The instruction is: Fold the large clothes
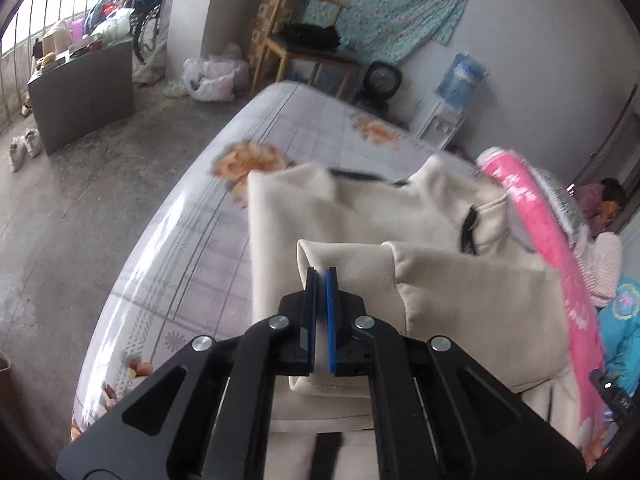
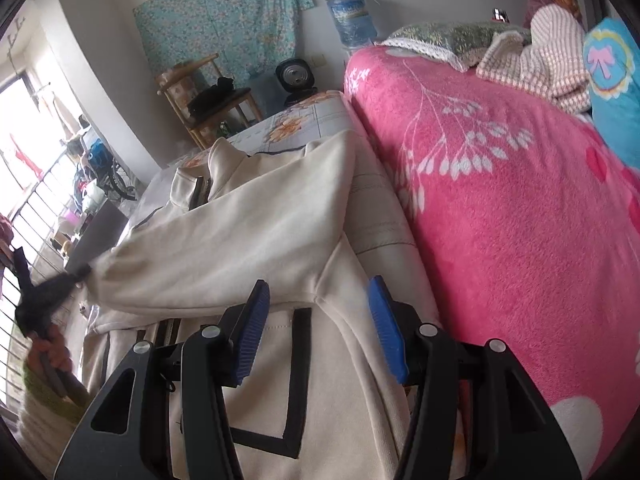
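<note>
left hand-held gripper [image 1: 321, 276] clamps cream jacket [image 1: 360, 216] sleeve [image 1: 344, 256] to fold it; right hand-held gripper [image 2: 318, 312] hovers wide, ready, above the bed [image 1: 192, 208].

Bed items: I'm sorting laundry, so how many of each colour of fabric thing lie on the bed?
Cream: 1, jacket
Pink: 1, blanket
Green: 1, pillow
Striped pink-white: 1, knit
Blue: 1, cushion
Total: 5
</note>
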`<action>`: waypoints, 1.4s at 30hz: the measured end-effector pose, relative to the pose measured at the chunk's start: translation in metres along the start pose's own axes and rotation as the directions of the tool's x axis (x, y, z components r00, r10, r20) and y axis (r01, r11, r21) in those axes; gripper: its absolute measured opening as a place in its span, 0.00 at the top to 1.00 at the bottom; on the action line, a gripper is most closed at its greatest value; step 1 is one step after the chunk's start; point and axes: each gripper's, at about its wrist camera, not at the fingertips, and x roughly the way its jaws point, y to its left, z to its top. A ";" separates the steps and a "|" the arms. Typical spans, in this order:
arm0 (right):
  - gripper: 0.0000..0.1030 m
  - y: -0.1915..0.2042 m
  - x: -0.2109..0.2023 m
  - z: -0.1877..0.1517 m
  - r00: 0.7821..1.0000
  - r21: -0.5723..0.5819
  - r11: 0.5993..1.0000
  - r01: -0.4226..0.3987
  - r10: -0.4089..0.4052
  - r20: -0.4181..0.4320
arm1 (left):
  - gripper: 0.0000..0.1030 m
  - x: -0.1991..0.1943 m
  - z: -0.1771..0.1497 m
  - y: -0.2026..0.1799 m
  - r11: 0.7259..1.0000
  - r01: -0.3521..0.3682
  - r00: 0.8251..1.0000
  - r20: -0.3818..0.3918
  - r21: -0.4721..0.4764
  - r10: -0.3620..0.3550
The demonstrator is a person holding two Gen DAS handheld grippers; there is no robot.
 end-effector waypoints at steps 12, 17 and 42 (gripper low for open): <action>0.58 0.037 -0.007 0.042 0.999 -0.084 0.996 -0.021 0.023 0.031 | 0.92 -0.041 -0.011 -0.004 0.998 -0.054 0.981 0.191 0.026 0.048; 0.67 0.056 0.039 0.044 0.993 -0.155 0.985 -0.072 0.056 -0.103 | 0.89 -0.019 -0.022 -0.024 0.992 0.042 0.997 0.061 0.122 -0.050; 0.78 0.029 0.130 0.111 0.959 -0.231 0.954 0.190 -0.230 -0.163 | 0.88 0.010 -0.045 -0.011 0.988 0.143 0.990 0.008 0.058 -0.144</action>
